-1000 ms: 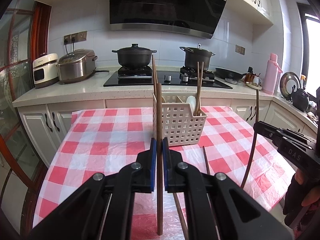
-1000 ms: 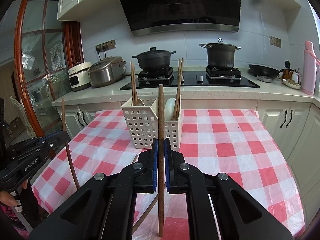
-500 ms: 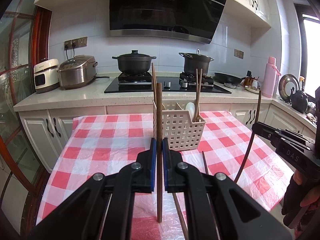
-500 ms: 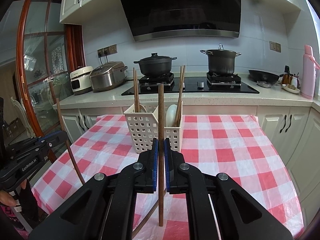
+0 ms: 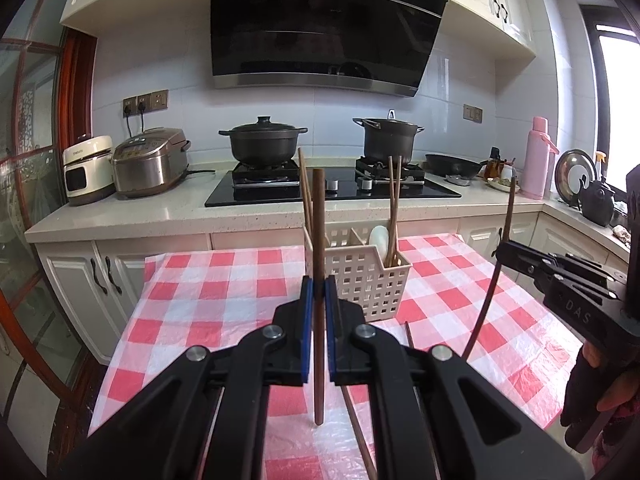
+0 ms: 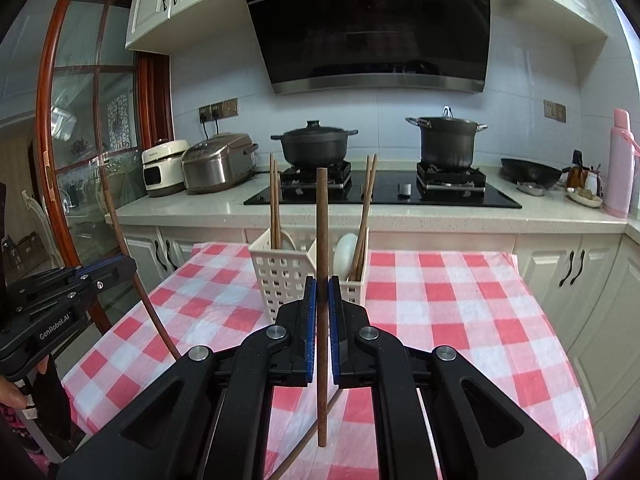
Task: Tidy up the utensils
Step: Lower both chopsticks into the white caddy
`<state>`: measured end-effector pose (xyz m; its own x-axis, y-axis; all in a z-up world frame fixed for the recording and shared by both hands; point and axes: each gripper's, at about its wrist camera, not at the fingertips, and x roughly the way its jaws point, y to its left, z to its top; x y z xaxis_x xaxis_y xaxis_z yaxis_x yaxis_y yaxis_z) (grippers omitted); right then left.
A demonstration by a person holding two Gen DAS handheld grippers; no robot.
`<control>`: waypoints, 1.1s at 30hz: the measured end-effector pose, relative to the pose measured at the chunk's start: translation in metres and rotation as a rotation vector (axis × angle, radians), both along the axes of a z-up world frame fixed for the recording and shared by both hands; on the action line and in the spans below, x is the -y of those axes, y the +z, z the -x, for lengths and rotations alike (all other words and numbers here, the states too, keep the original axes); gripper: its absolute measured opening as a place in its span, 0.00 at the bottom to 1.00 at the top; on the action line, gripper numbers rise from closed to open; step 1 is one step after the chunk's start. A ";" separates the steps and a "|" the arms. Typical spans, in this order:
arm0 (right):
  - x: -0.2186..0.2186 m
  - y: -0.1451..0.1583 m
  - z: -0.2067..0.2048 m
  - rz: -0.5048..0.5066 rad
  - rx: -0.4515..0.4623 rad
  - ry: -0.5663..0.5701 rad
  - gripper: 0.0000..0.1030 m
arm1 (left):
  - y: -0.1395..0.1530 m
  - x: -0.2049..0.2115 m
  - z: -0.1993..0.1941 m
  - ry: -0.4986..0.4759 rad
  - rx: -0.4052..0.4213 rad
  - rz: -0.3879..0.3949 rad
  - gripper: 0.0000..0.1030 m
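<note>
Table: a table under a red-and-white checked plastic cloth (image 5: 224, 304) is standing in front of the white kitchen counter (image 5: 132, 216).
Basket: a cream perforated plastic utensil basket (image 5: 372, 284) is sitting on the cloth, holding upright brown chopsticks (image 6: 274, 204) in its end compartments and a white spoon (image 6: 345, 254).
Left gripper: the black left gripper with blue pads (image 5: 319, 300) is clamping a brown wooden chopstick (image 5: 318, 232) upright, its jaws closed on the stick, near the basket's front.
Right gripper: the black right gripper (image 6: 321, 300) is likewise pinching a second brown wooden chopstick (image 6: 321, 220) upright between closed jaws.
Loose sticks: two more chopsticks (image 5: 409, 334) are lying flat on the cloth beneath the grippers.
</note>
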<state>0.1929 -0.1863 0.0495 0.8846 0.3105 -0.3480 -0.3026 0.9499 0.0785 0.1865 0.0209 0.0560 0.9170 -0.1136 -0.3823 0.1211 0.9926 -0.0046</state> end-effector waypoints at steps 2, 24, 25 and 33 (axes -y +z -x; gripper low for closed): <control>0.000 0.005 -0.005 0.000 0.013 -0.001 0.06 | 0.005 0.002 -0.005 -0.010 0.004 -0.006 0.06; -0.004 0.060 -0.075 -0.004 0.127 0.004 0.06 | 0.085 0.009 -0.068 -0.061 0.079 0.040 0.06; -0.004 0.063 -0.079 -0.005 0.131 0.003 0.06 | 0.089 0.009 -0.070 -0.062 0.084 0.039 0.06; -0.009 0.078 -0.103 -0.015 0.166 -0.004 0.06 | 0.132 0.023 -0.099 -0.073 0.139 0.019 0.06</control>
